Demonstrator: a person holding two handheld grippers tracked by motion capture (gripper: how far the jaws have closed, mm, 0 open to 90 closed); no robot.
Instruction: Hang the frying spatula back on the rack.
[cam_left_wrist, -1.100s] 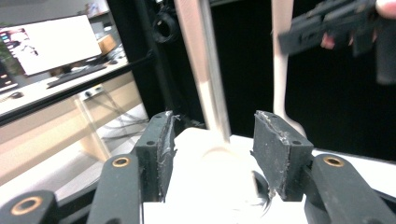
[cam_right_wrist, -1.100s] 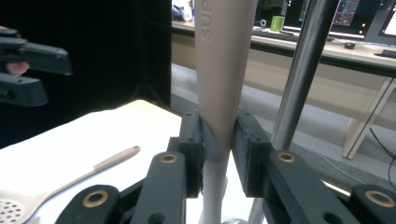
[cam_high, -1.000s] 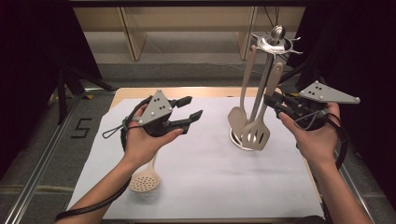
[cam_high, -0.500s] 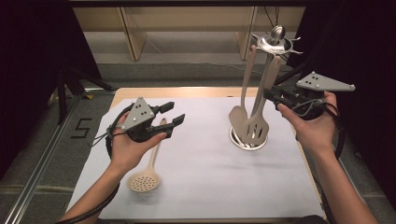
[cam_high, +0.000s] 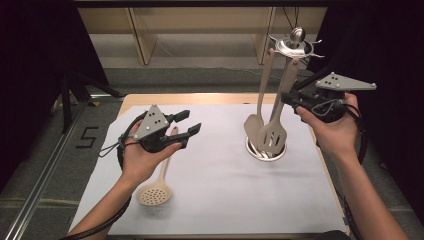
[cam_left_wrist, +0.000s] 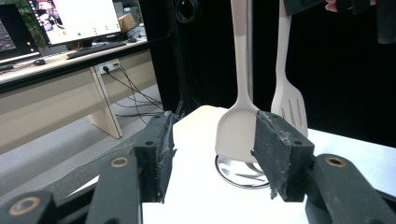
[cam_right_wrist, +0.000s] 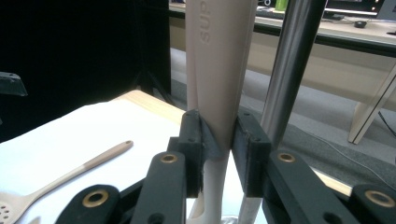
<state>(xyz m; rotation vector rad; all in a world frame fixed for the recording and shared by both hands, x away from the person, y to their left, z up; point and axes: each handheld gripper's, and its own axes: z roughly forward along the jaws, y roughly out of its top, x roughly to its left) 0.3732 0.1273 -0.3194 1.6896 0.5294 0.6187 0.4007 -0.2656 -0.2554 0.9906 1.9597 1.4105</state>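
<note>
A steel utensil stand (cam_high: 295, 42) rises from a round base (cam_high: 252, 149) at the right of the white mat. A beige slotted turner (cam_high: 273, 137) and a beige solid spatula (cam_high: 255, 127) hang from it. My right gripper (cam_high: 286, 99) is shut on the slotted turner's handle (cam_right_wrist: 215, 70), next to the steel pole (cam_right_wrist: 287, 65). My left gripper (cam_high: 187, 122) is open, held above the mat over a beige perforated skimmer (cam_high: 154, 191) that lies flat. In the left gripper view the spatula (cam_left_wrist: 236, 133) and the turner (cam_left_wrist: 289, 105) hang ahead between the jaws.
The white mat (cam_high: 220, 200) covers a wooden table (cam_high: 150, 97) whose far edge shows. Wooden shelving (cam_high: 142, 35) stands beyond on the floor. A metal rail (cam_high: 45, 175) runs along the left side.
My left gripper moved back toward the left and lower over the skimmer. My right gripper rose and closed on the turner's handle near the stand.
</note>
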